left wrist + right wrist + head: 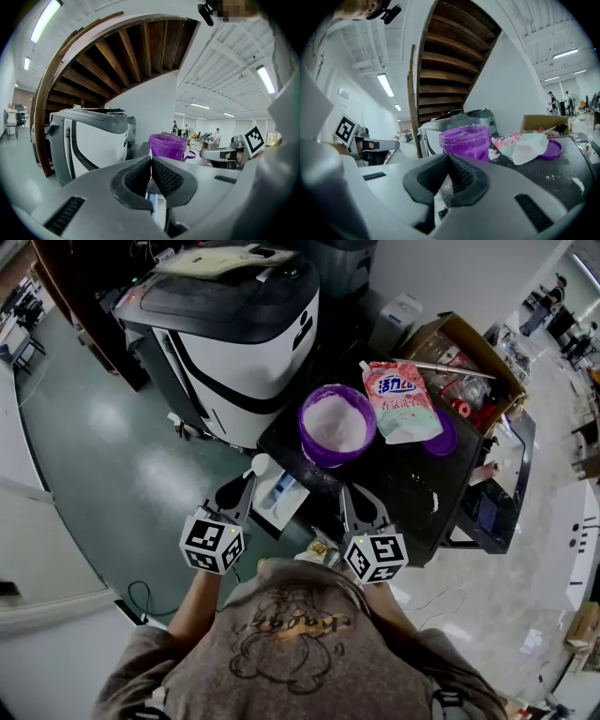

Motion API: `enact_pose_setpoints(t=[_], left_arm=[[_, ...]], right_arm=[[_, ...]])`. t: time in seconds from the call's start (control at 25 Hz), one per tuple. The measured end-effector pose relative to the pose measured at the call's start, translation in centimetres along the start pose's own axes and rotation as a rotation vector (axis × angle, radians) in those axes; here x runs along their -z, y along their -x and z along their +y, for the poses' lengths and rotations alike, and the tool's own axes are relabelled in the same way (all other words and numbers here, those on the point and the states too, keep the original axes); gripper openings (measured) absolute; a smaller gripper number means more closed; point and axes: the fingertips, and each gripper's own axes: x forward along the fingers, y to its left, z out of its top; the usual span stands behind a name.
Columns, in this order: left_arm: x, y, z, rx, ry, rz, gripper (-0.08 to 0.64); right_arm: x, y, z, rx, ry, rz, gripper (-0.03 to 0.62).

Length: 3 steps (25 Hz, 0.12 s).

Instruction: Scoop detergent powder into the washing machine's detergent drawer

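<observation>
Your left tongs [247, 484] sit clenched, empty, just beside the white plastic detergent drawer [279, 495] at the black bench [412, 493] edge; purple powder-filled tub [337, 425] beyond; right tongs [356, 495] clenched, empty too; bump that drawer and it may drop off.

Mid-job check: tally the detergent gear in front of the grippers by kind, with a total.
Purple tub of powder: 1
Purple lid: 1
Detergent pouch: 1
Detergent drawer: 1
Total: 4
</observation>
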Motion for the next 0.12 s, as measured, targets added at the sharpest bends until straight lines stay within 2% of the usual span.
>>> enact_pose_setpoints(t=[0.12], left_arm=[[-0.05,0.04,0.04,0.001,0.000,0.001,0.023]], right_arm=[[-0.02,-0.08,0.15,-0.004,0.000,0.000,0.000]])
